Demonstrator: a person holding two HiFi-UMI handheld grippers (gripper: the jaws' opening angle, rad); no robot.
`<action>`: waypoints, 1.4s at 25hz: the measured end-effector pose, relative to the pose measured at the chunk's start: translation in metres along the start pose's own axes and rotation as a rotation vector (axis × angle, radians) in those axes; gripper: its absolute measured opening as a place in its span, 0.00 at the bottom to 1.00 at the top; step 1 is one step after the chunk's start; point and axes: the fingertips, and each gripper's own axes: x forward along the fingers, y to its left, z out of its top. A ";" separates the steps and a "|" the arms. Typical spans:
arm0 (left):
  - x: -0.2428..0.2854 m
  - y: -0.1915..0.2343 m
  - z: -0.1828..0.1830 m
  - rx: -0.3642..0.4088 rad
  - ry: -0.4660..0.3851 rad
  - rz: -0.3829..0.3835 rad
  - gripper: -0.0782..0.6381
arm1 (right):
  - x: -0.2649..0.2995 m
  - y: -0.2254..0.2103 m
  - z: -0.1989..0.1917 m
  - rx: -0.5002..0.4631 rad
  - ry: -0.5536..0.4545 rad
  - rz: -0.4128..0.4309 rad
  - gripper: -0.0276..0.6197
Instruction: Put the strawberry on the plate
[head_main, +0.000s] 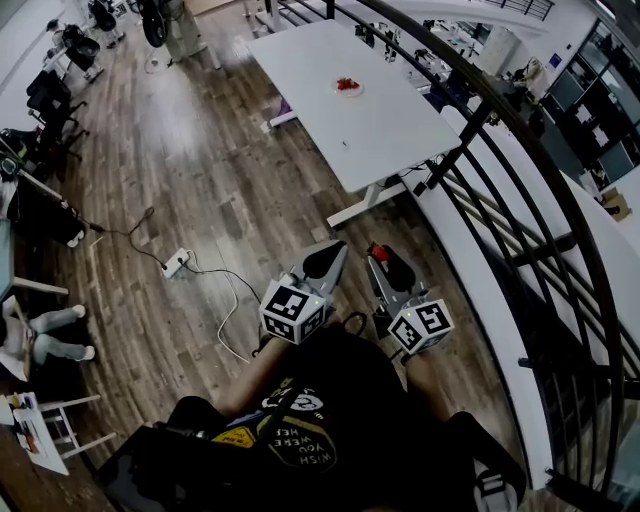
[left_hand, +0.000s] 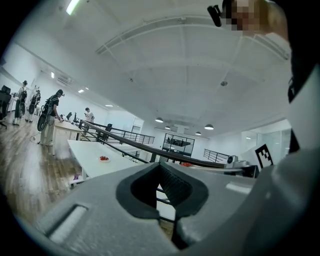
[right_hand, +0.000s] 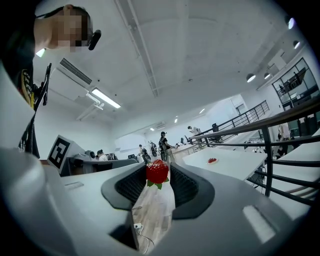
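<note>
My right gripper (head_main: 378, 256) is shut on a red strawberry (right_hand: 157, 171), pinched between the dark pads with its green leaves pointing down. The left gripper (head_main: 337, 252) is held beside it, shut, with nothing in its jaws. Both are close to my body, over the wooden floor. Far ahead, a small white plate (head_main: 348, 87) with red fruit on it sits on a white table (head_main: 380, 130). That plate also shows small in the left gripper view (left_hand: 103, 159) and the right gripper view (right_hand: 212, 161).
A black metal railing (head_main: 500, 190) with a white ledge runs along my right, past the table. A power strip (head_main: 176, 262) and cables lie on the floor to the left. Chairs and equipment line the far left; people stand in the distance.
</note>
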 end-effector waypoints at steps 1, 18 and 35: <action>0.004 0.006 0.001 -0.004 0.005 -0.001 0.11 | 0.007 -0.003 0.001 0.005 0.002 -0.001 0.28; 0.055 0.096 0.044 -0.018 0.002 -0.072 0.11 | 0.108 -0.027 0.027 -0.015 0.003 -0.060 0.28; 0.059 0.156 0.038 -0.087 0.031 -0.083 0.11 | 0.171 -0.025 0.008 0.009 0.074 -0.055 0.28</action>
